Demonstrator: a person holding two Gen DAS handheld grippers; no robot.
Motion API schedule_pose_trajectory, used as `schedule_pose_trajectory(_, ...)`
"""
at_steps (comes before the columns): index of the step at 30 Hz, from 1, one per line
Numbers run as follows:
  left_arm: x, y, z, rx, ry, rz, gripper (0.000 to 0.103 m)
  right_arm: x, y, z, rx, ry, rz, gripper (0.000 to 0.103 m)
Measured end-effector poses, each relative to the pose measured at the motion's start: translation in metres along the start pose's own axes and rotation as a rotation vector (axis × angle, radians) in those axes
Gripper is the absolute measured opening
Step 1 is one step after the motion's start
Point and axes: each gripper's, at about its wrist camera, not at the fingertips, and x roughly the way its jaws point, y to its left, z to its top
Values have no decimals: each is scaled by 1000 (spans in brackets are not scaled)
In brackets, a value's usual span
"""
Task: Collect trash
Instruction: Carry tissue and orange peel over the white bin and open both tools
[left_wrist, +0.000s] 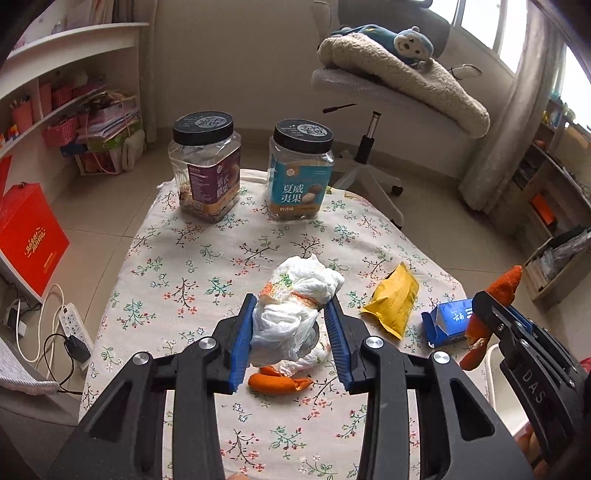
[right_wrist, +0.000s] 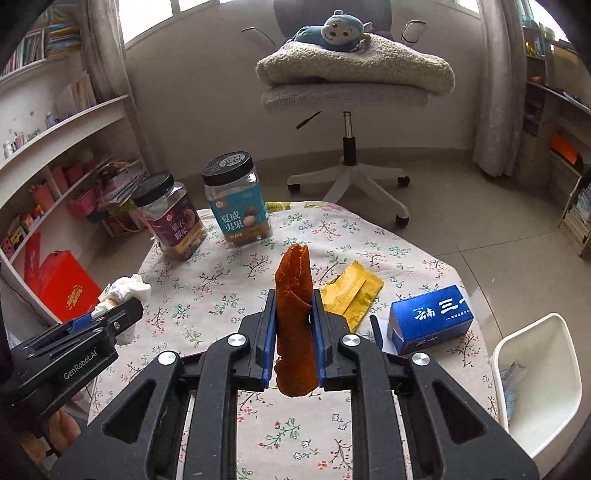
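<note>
Both grippers busy: my left gripper (left_wrist: 291, 314) pinches the crumpled tissue (left_wrist: 295, 302), my right gripper (right_wrist: 294, 314) clamps an orange peel (right_wrist: 294, 317).

Soft daylight came from the windows (right_wrist: 147, 14) behind the office chair (right_wrist: 345, 98), blown out to white. The floral tablecloth (left_wrist: 192, 266) was evenly lit with faint shadows. Both fisheye views bent strongly at the edges, with dark corners; detail stayed sharp.
</note>
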Motion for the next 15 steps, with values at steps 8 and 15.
schedule_pose_trajectory(8, -9, -43, 0, 43, -65, -15, 38, -25, -24, 1, -14, -64, -83, 16)
schedule_pose_trajectory(15, -15, -85, -3, 80, -81, -69, 38, -44, -60, -2, 2, -86, -168, 16)
